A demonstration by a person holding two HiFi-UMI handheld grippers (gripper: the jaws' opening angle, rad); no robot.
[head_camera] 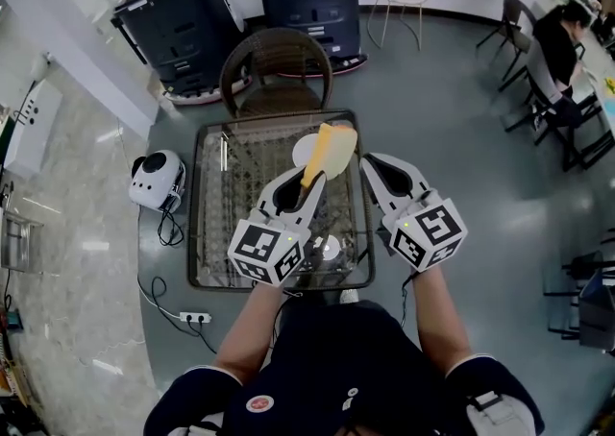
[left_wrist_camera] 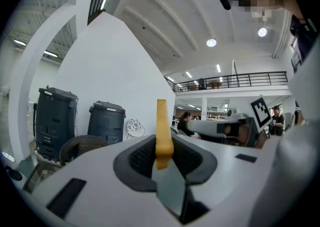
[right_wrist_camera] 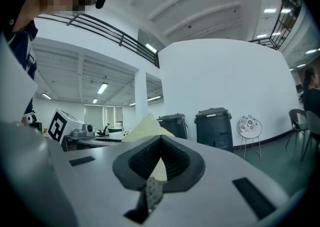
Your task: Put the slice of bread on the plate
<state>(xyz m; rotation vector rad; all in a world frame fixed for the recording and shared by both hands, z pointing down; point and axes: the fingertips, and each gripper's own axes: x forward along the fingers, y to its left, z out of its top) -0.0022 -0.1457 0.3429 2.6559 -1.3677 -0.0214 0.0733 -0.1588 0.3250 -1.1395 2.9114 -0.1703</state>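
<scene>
Bread [head_camera: 332, 150] is clamped on edge in the left gripper [head_camera: 311, 184], overlapping the plate [head_camera: 301, 149] at frame centre. Right gripper [head_camera: 371, 165] is closed and empty. Not yet placed: lowering and release remain.

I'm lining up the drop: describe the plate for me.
On the glass table before the wicker chair, look at the far edge. The plate is the flat white disc there, half hidden by the yellow bread slice in the left tool.
</scene>
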